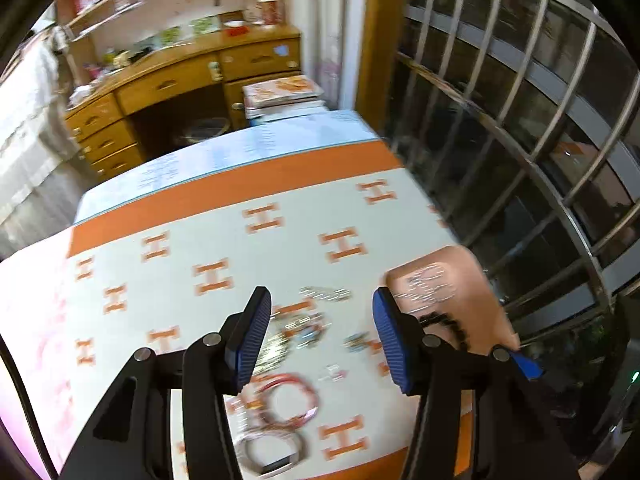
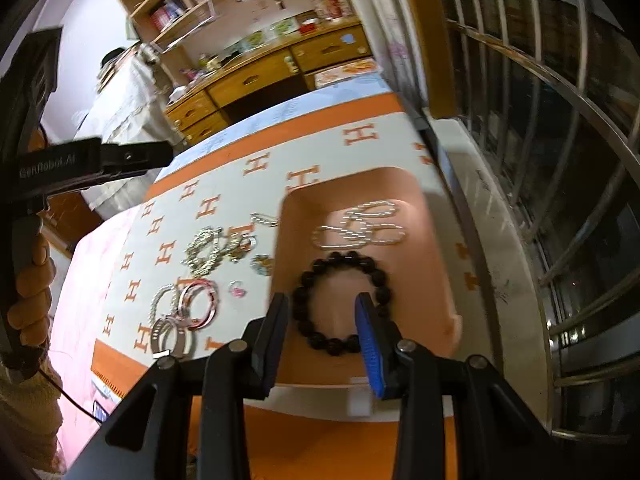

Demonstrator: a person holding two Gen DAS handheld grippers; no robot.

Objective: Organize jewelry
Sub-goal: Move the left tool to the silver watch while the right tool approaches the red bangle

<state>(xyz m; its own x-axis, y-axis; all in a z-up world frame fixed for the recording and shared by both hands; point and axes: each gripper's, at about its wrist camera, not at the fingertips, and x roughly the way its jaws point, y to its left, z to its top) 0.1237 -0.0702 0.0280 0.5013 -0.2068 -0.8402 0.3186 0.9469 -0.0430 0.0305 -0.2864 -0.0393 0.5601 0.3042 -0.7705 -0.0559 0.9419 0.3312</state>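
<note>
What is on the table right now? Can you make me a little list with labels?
tray: pink tray on the orange-and-white cloth
in tray: black bead bracelet, silver chain
on cloth: bangles, sparkly chain pile, small charms
left gripper: open, empty, above the loose jewelry
right gripper: partly open, over the tray, holding nothing

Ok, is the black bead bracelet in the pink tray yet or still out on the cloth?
In. The black bead bracelet lies flat on the pink tray floor, below the silver chain, gripped by neither gripper.
</note>
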